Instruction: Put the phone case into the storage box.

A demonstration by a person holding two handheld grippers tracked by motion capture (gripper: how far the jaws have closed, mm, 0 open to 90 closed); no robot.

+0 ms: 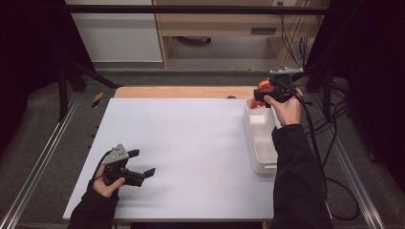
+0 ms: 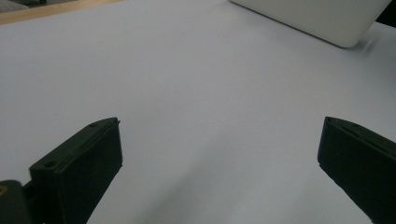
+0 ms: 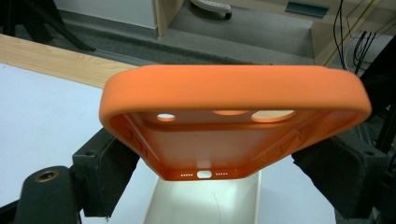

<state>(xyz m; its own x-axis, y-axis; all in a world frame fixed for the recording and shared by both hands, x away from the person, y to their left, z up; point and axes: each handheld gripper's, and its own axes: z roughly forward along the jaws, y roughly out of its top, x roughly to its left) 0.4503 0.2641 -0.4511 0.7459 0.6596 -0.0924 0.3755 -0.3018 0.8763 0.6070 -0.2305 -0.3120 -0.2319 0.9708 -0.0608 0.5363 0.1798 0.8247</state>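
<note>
An orange phone case [image 3: 233, 121] is clamped across its sides between the jaws of my right gripper [image 3: 215, 172], its open side facing down. In the high view the right gripper [image 1: 261, 95] holds the case [image 1: 261, 87] above the far end of a white tray [image 1: 258, 143] at the table's right. My left gripper [image 1: 143, 164] rests low at the front left of the white table [image 1: 191, 143]; its jaws stand wide apart with nothing between them, and in the left gripper view the fingers [image 2: 79, 172] frame bare table.
The tray [image 3: 205, 205] lies below the case and looks bare inside. A wooden strip [image 1: 181, 92] runs along the table's far edge. Cables [image 1: 329, 157] hang at the right, with dark stands and metal rails along both sides.
</note>
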